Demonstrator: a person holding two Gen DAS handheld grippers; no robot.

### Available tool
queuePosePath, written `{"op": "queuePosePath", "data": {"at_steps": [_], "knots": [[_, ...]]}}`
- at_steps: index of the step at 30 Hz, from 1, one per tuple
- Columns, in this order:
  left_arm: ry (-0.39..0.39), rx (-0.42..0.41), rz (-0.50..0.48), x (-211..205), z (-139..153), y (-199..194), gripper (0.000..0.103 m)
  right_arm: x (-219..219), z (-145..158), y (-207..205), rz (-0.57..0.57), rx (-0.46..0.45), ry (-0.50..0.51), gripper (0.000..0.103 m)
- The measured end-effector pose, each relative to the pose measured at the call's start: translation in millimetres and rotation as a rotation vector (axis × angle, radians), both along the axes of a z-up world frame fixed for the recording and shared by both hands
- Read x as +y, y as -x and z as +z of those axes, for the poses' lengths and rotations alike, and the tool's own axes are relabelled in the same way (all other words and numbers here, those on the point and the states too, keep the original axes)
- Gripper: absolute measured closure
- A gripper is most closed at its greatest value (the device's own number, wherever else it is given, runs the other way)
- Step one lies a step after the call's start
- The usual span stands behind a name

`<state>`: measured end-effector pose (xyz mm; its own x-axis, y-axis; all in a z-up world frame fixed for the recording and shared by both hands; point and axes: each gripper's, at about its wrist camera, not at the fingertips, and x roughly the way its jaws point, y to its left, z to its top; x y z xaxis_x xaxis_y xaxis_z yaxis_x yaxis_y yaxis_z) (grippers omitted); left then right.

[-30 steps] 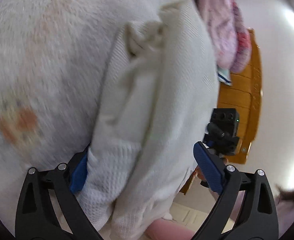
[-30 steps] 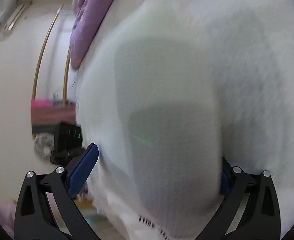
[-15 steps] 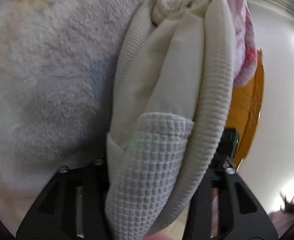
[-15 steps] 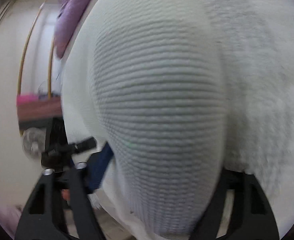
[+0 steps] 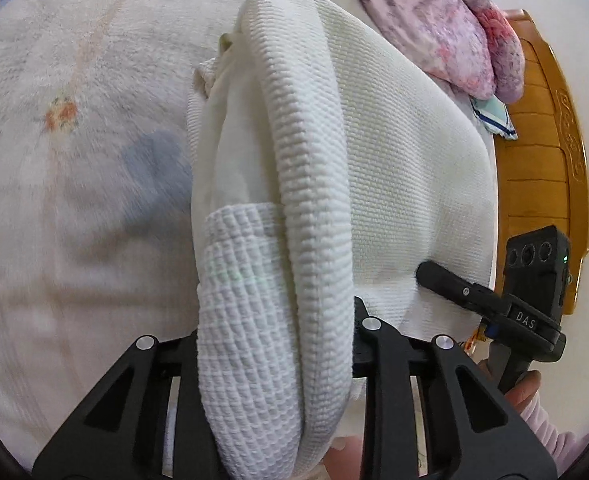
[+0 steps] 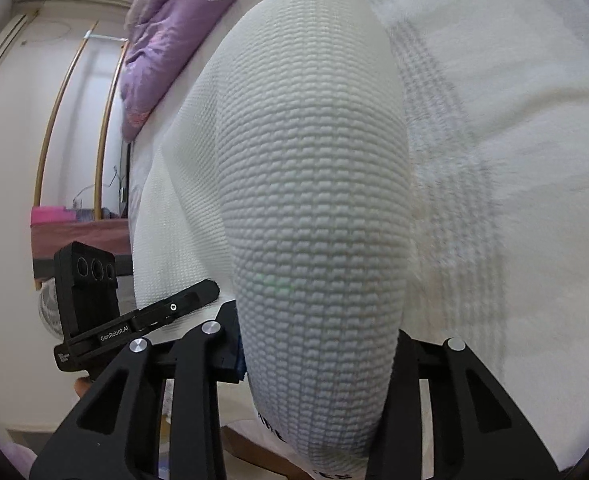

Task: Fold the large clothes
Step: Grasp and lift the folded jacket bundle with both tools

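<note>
The white waffle-knit garment (image 5: 374,152) hangs bunched between your grippers above the pale fleece bedspread (image 5: 54,160), its long axis running away from you. Your left gripper (image 5: 274,328) and right gripper (image 6: 318,340) are both closing, jaws clamped on its folds.

Bedroom in a home: fluffy white flower-print bed blanket (image 5: 74,128), carved orange wooden headboard (image 5: 542,168), purple quilted duvet (image 6: 166,40), wall-mounted air conditioner (image 6: 2,48).

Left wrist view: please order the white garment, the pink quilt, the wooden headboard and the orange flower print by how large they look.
1. white garment, nearest the camera
2-3. pink quilt and wooden headboard, look alike
4. orange flower print
</note>
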<state>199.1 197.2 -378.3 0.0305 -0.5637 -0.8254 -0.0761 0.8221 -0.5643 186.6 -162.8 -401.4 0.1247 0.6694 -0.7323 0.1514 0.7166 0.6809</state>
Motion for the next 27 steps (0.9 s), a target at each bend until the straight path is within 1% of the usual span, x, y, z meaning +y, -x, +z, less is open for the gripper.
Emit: {"op": "queuePosePath", "data": {"at_steps": [3,4,7,10,11,13,14,15,17,18,19,21,22,24,25,27], "knots": [[-0.002,0.006,0.022,-26.3,17.3,23.2,0.077,-15.7,22.8,6.5,0.007,-0.015,0.006,0.070],[-0.006,0.011,0.025,-31.2,22.2,29.8,0.077,-25.0,29.5,9.4,0.010,-0.015,0.010,0.070],[-0.018,0.002,0.008,-69.4,44.0,47.2,0.077,-58.0,47.2,23.4,0.015,-0.025,0.015,0.070],[-0.014,-0.025,-0.030,-122.5,65.9,61.6,0.077,-109.9,67.5,34.7,0.011,-0.046,0.005,0.070],[-0.014,-0.029,-0.037,-136.5,69.6,63.9,0.077,-126.9,70.0,38.9,0.008,-0.050,0.001,0.070],[-0.008,-0.030,-0.046,-179.7,78.5,64.8,0.077,-167.8,80.5,47.4,0.007,-0.063,-0.007,0.070],[-0.004,-0.033,-0.056,-204.9,82.8,64.4,0.077,-197.5,88.7,47.7,0.007,-0.076,-0.001,0.070],[0.000,-0.040,-0.067,-230.3,86.6,63.3,0.077,-216.2,94.9,47.3,0.003,-0.085,0.005,0.070],[0.009,-0.051,-0.083,-271.9,91.4,59.3,0.077,-266.0,106.0,41.9,-0.005,-0.101,0.019,0.070],[0.025,-0.060,-0.095,-303.2,93.9,53.7,0.077,-285.1,108.2,39.8,-0.012,-0.109,0.026,0.070],[0.039,-0.069,-0.105,-327.1,95.2,48.9,0.077,-317.5,113.3,34.0,-0.035,-0.120,0.034,0.070],[0.056,-0.078,-0.121,-370.6,93.9,35.8,0.077,-361.2,116.9,25.9,-0.052,-0.132,0.040,0.070],[0.059,-0.082,-0.132,-397.4,94.3,25.2,0.077,-391.7,119.3,14.2,-0.061,-0.141,0.052,0.070],[0.057,-0.110,-0.155,-457.8,92.7,-7.3,0.077,-436.1,119.7,-3.2,-0.057,-0.142,0.059,0.070],[0.063,-0.122,-0.158,-477.5,92.0,-19.3,0.077,-464.5,120.0,-22.1,-0.060,-0.141,0.068,0.070],[0.078,-0.137,-0.149,-517.7,86.8,-49.3,0.077,-503.1,123.0,-47.6,-0.051,-0.155,0.077,0.070]]}}
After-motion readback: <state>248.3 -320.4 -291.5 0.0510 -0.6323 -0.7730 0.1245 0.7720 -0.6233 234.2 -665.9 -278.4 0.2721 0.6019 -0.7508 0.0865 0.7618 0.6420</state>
